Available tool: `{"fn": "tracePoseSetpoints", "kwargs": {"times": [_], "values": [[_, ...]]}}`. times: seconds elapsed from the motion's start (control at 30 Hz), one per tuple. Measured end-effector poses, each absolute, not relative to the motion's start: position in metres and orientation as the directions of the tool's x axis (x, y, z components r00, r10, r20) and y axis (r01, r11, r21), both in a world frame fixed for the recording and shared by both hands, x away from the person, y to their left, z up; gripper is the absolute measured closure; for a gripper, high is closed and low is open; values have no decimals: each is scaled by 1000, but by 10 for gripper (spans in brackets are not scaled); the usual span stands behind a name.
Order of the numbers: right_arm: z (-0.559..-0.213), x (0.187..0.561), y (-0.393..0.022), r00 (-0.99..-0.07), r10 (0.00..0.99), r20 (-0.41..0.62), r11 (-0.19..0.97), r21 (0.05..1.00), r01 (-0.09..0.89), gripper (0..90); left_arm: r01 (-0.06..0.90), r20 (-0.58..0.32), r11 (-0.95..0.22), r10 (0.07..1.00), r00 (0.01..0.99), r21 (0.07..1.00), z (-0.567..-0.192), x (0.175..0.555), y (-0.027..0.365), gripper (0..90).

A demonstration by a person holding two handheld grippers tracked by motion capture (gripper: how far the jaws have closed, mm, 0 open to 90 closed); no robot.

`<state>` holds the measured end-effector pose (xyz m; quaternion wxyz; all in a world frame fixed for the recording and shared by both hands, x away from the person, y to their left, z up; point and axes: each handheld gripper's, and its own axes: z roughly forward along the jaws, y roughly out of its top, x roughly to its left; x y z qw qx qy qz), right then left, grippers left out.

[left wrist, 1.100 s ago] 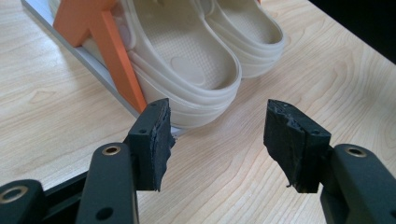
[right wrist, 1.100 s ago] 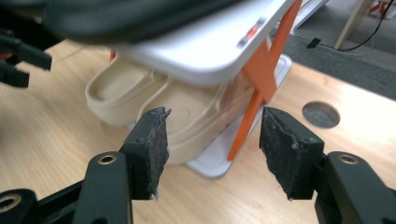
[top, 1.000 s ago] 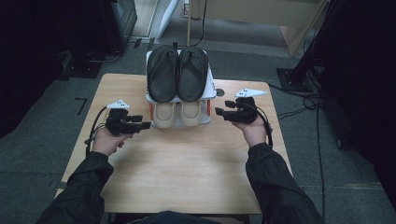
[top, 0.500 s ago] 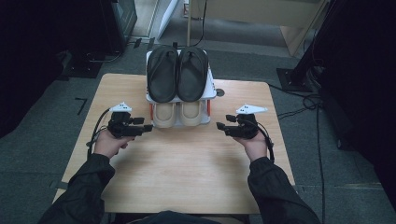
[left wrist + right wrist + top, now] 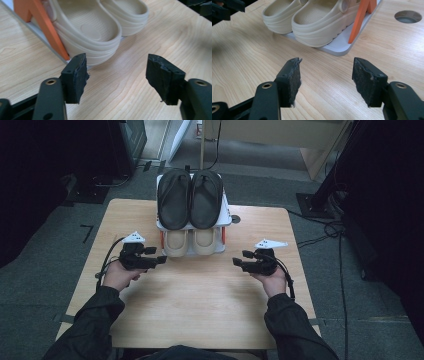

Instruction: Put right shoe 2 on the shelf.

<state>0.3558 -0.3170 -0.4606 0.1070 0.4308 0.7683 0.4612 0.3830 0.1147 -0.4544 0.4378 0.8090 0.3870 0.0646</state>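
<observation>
High view | left gripper (image 5: 161, 260), right gripper (image 5: 237, 263): fingers wide, seemingly above table (image 5: 200, 295); beige clogs (image 5: 194, 241) between

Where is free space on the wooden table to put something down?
Bare wood lies between the left gripper and right gripper, in front of the white two-level shoe rack. The back middle is crowded: beige clogs below, black sandals above.

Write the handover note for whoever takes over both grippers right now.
Left gripper: open, holds nothing, just left of the rack.
Right gripper: open, holds nothing, out to the right of the rack.
Two-tier shoe rack at the table's far edge: black sandals on top, beige clogs on the lower shelf.
Done: both pairs sit on the rack.
Left: nothing is gripped; the clogs lie nearest both grippers, probably the next pick.
</observation>
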Motion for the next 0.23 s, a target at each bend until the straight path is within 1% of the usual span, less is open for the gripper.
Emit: {"fn": "tracePoseSetpoints", "kwargs": {"times": [0.1,0.23], "values": [[-459,356,-316,-617,757,214,213,812,544,384,564,-229,-319,682,694,761,-455,383,113,329],[-458,357,-318,-602,778,179,218,821,527,351,557,-218,-330,679,701,762,-456,382,110,328]]}}
